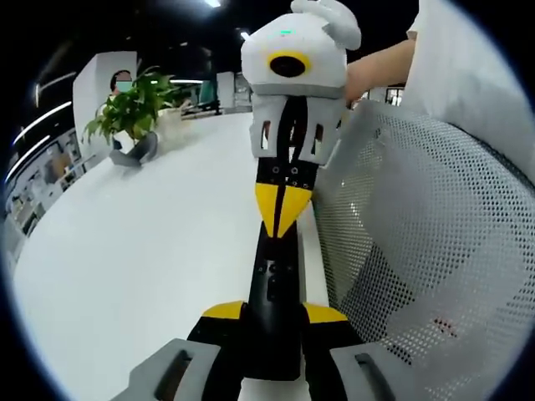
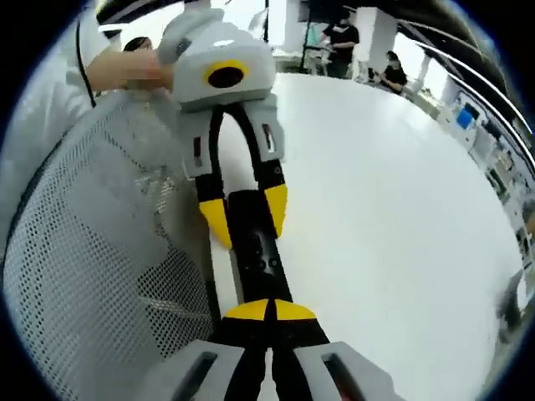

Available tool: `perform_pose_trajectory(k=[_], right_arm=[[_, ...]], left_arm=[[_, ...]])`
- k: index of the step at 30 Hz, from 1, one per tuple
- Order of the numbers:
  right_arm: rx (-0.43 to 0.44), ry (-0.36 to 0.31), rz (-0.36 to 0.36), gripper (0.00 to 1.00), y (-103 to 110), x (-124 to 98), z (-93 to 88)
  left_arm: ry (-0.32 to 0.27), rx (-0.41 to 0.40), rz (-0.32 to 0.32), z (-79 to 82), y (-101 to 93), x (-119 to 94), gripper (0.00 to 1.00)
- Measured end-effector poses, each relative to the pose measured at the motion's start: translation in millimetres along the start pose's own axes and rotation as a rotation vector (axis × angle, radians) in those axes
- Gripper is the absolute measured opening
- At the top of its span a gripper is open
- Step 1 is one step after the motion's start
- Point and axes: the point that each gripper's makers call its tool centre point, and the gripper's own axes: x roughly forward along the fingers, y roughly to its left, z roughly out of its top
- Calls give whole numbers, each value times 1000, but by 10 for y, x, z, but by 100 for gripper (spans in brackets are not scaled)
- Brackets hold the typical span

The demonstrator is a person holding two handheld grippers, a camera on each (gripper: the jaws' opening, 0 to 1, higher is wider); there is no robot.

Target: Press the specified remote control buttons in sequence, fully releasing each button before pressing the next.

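The left gripper [image 1: 272, 334] squeezes one end of the black remote [image 1: 276, 284]. The remote points straight away, across the white table [image 1: 142, 251]. The right gripper [image 2: 267, 322], tips closed, touches its far end.

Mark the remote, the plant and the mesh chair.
remote [image 1: 273, 284], left gripper view, its black body.
plant [image 1: 134, 104], left gripper view, its leaves.
mesh chair [image 1: 418, 234], left gripper view, its backrest mesh.

We see bright overhead ceiling strip lights [image 1: 213, 3], soft glare on the glossy white worktop [image 1: 150, 251], strong fisheye bending at edges, blurred backgrounds.
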Motion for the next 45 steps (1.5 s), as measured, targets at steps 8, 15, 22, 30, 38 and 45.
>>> perform_pose_trajectory(k=[8,15,22,30,38,45], right_arm=[[6,-37,26,0,11,7,24],[-245,82,22,0,43,48,35],[-528,209,53,0,81,105,40],[-276,151,38,0,40,108,63],[51,-51,3,0,13,44,74],[-136,54,15,0,84,72,83]], left_arm=[[-4,-3,1,5,-3,-1,25],[-3,-4,0,6,-4,3,25],[-3,-2,-1,7,-10,5,25],[0,-4,0,5,-10,10,25],[-8,-5,0,12,-16,23,25],[-9,6,-13,42,-44,49,25]])
